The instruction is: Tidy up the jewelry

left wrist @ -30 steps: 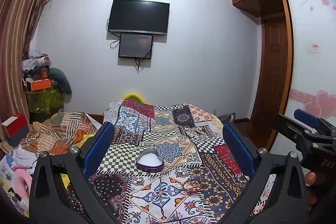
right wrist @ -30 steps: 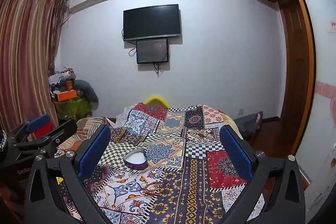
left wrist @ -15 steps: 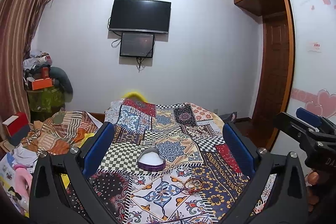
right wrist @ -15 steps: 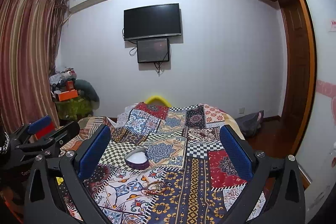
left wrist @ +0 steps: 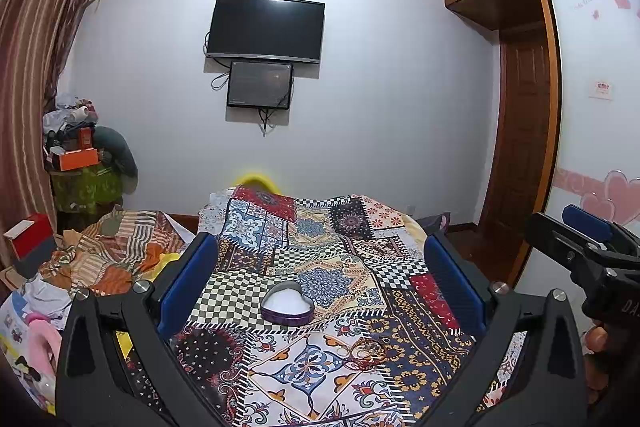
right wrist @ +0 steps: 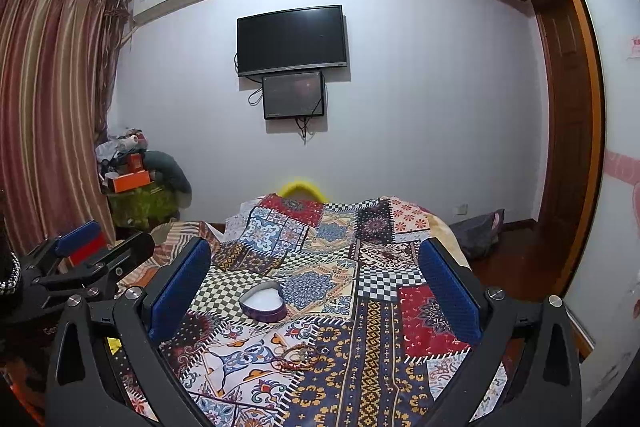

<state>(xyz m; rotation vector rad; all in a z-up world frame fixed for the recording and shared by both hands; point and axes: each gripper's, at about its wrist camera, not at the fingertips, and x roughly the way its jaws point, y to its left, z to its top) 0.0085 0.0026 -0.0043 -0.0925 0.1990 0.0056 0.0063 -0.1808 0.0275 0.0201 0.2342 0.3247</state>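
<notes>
A purple heart-shaped box (left wrist: 287, 303) with a white lining stands open on the patterned bedspread (left wrist: 332, 251); it also shows in the right wrist view (right wrist: 264, 303). A small heap of bracelets (left wrist: 366, 347) lies on the cloth in front of the box, to its right, and shows in the right wrist view (right wrist: 298, 355) too. My left gripper (left wrist: 320, 279) is open and empty, held above the bed short of the box. My right gripper (right wrist: 316, 279) is open and empty at a similar height, to the right of the left one.
The bed ends at a wall with a TV (left wrist: 265, 29). A striped blanket (left wrist: 108, 251) and clutter lie at the left. A wooden door (left wrist: 524, 143) and wardrobe stand at the right. A yellow object (left wrist: 256, 179) peeks over the bed's far end.
Both views have shifted only slightly; the grippers drift a little and stay open. The box and bracelets have not moved.
</notes>
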